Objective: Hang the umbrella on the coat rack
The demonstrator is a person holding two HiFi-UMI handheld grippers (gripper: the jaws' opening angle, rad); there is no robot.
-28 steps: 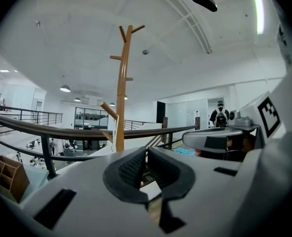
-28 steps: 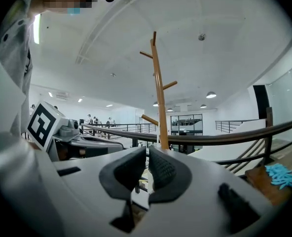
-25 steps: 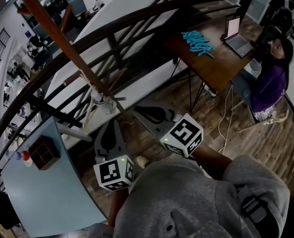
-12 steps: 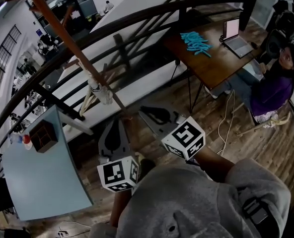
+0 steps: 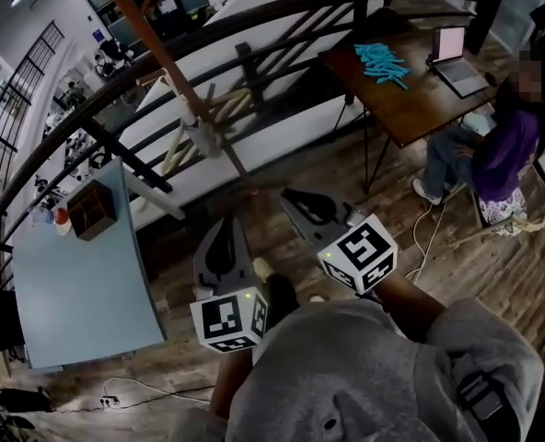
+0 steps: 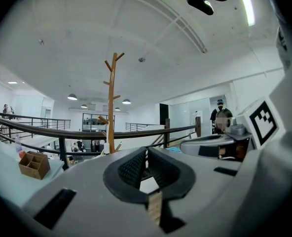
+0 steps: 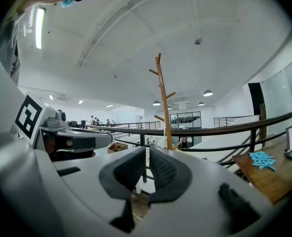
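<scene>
The left gripper (image 5: 226, 226) and the right gripper (image 5: 293, 197) are held side by side over the wooden floor (image 5: 457, 274). Each is clenched, with nothing between the jaws. The coat rack (image 5: 167, 63) is seen ahead, by the railing (image 5: 282, 12). A pale folded item, seemingly the umbrella (image 5: 202, 138), is noted against the rack's pole among the lower pegs, well apart from both grippers.
</scene>
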